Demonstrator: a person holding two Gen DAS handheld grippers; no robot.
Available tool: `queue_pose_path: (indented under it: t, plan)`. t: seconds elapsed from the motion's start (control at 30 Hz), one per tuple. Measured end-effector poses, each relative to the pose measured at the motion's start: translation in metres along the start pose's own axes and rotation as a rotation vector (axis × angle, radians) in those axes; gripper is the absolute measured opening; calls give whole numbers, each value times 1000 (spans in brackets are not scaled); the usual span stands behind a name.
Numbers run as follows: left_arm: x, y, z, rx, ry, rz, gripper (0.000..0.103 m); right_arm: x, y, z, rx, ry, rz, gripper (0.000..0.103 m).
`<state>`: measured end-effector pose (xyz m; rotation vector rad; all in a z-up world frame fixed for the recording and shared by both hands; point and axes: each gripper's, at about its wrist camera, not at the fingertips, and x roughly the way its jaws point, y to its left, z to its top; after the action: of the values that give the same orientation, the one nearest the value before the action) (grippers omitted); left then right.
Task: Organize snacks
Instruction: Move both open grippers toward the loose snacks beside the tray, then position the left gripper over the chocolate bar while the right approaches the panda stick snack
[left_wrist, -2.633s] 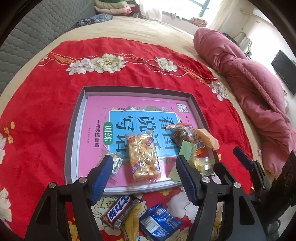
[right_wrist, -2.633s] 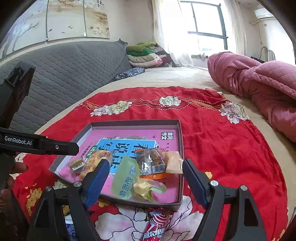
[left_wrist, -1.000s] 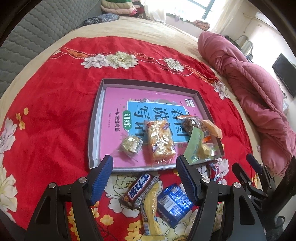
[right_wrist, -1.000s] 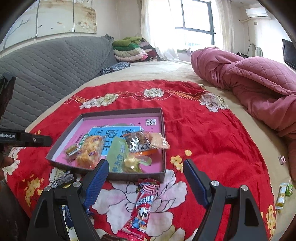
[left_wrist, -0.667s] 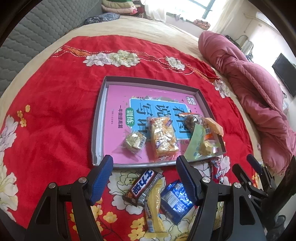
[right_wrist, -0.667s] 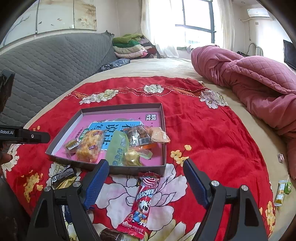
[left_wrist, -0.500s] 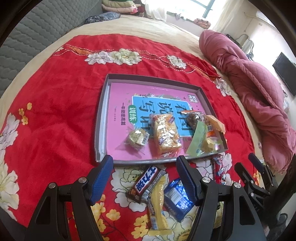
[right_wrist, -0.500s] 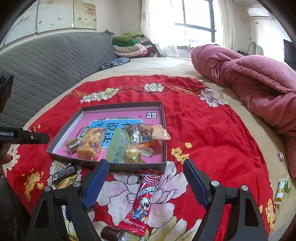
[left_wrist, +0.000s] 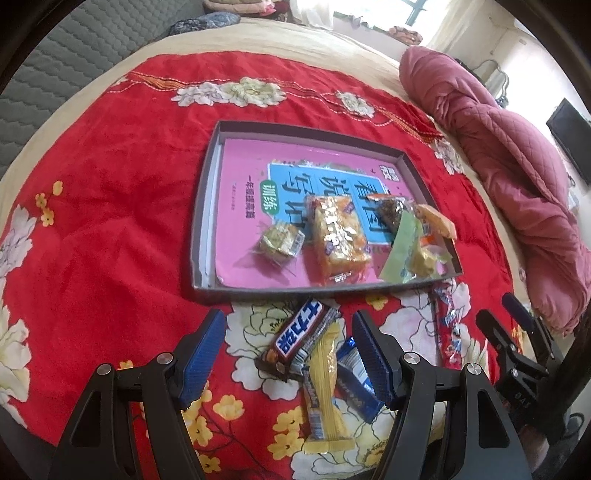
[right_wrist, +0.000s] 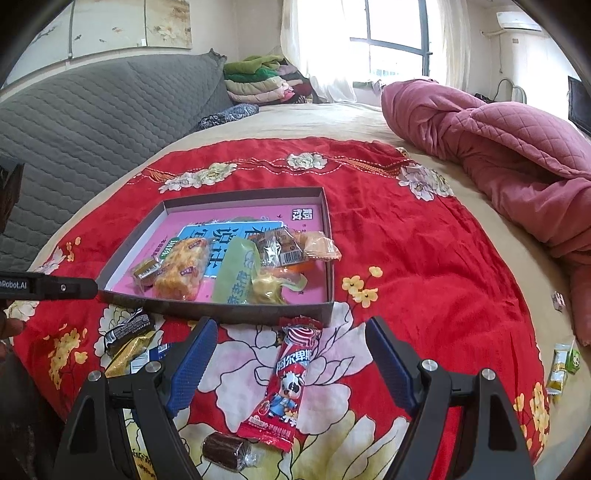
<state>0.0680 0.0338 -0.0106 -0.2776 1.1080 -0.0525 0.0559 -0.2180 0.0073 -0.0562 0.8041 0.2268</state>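
A shallow grey box (left_wrist: 207, 206) (right_wrist: 236, 314) lined with a pink booklet lies on the red flowered blanket. Inside lie several snacks: a small gold packet (left_wrist: 280, 240), a yellow cracker pack (left_wrist: 338, 236) (right_wrist: 183, 273), a green pouch (left_wrist: 400, 247) (right_wrist: 232, 273), a dark nut pack (left_wrist: 391, 212). In front of the box lie a brown chocolate bar (left_wrist: 299, 336), a yellow bar (left_wrist: 325, 384) and a blue packet (left_wrist: 354, 384). My left gripper (left_wrist: 288, 354) hangs open over these. My right gripper (right_wrist: 291, 362) stands open above a red candy pack (right_wrist: 284, 384); a brown sweet (right_wrist: 225, 450) lies nearer.
A crumpled pink quilt (right_wrist: 498, 144) fills the right side of the bed. A grey padded headboard (right_wrist: 92, 122) runs along the left, folded clothes (right_wrist: 266, 81) at the far end. Small green and yellow packets (right_wrist: 561, 365) lie off the blanket at right.
The left view has slid back toward the near edge: the box sits farther up the frame, and the chocolate bar, yellow bar and blue packet now lie between the fingers. Right view shifted slightly.
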Motion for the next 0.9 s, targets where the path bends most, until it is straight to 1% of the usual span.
queue_pose_path:
  t: [0.33,0.63,0.9]
  plan:
    - [8,-9,-18,43,47,-12,73,-4,4,-5,-17,18,-4,82]
    - [9,-2,-25,37,68,-14,73,-3,7,-9,-28,36,-9,82]
    - [14,2,-28,33,83,3,72,0,8,-11,-32,57,-9,82]
